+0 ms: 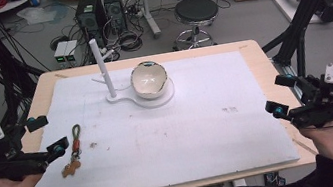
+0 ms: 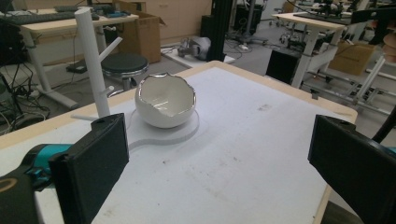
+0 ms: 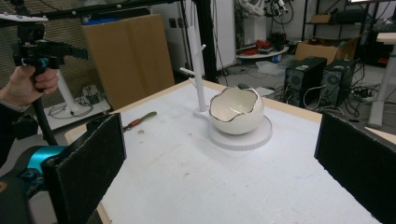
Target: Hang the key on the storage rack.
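White glazed ceramic forms the eggshell-shaped bowl (image 1: 150, 80), whose jagged rim carries a thin metallic edge; it sits on the round disc of a white stand (image 1: 157, 98) from which a slim upright post (image 1: 101, 68) with short pegs rises just beside it. We see a keyring (image 1: 73, 151) with a green braided loop, red clip and brass-coloured keys lying flat on the matte, lightly scuffed white mat (image 1: 201, 133) near the left gripper (image 1: 47, 136). Both the left gripper and the right gripper (image 1: 278, 94) hover at the table (image 1: 254, 51) edges with jaws spread wide, holding nothing. We judge the bowl brittle and smooth: a careless sweep could knock it off the disc or topple the slender post, and hard jaws may chip the rim.
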Tool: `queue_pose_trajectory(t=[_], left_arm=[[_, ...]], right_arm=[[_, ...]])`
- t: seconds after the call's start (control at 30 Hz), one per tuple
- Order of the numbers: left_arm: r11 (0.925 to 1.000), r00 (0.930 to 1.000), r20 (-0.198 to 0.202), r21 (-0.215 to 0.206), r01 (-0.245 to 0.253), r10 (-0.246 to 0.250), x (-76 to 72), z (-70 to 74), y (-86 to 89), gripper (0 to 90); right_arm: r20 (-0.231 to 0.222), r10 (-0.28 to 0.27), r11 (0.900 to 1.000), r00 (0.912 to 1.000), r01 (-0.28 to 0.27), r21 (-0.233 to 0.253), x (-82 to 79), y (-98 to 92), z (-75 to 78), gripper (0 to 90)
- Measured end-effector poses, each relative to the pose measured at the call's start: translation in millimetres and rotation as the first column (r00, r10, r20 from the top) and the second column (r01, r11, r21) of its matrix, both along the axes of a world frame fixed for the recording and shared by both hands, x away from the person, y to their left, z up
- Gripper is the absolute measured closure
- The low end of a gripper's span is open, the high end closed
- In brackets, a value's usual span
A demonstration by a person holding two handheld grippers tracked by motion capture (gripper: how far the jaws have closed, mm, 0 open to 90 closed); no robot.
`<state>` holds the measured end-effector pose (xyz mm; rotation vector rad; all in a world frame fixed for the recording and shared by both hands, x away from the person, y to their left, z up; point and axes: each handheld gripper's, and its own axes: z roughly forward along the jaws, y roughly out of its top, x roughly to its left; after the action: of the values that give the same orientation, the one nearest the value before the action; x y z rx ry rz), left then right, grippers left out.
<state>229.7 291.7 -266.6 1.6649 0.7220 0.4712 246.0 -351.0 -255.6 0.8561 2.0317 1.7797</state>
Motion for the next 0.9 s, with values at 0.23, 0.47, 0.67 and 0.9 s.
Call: queue_pose_trajectory(t=[0.23, 0.47, 0.67, 0.9], left_arm=[[0.9997, 0.9997, -0.011, 0.006, -0.023, 0.023, 5.2, -5.4, -0.7, 5.5], [0.9989, 0.9970, -0.062, 0.007, -0.046, 0.046, 22.7, -22.6, 7.2, 5.5], [0.9954, 0.9914, -0.091, -0.007, -0.095, 0.094, 37.0, -40.3, 21.6, 5.5], [0.9877, 0.9794, -0.128, 0.008, -0.156, 0.156, 58.2, -54.4, 31.9, 6.6]], right_arm=[[-0.002, -0.006, 1.000, 1.0000, 0.006, 0.001, -0.1, -1.6, -1.2, 1.0], [-0.009, 0.008, 1.000, 0.9999, -0.009, -0.009, 3.1, 2.1, -4.0, 1.0], [-0.025, 0.009, 1.000, 0.9996, -0.010, -0.016, 4.5, 4.3, -6.1, 1.0], [-0.047, 0.017, 1.000, 0.9988, -0.018, -0.014, 7.4, 7.0, -10.8, 1.0]])
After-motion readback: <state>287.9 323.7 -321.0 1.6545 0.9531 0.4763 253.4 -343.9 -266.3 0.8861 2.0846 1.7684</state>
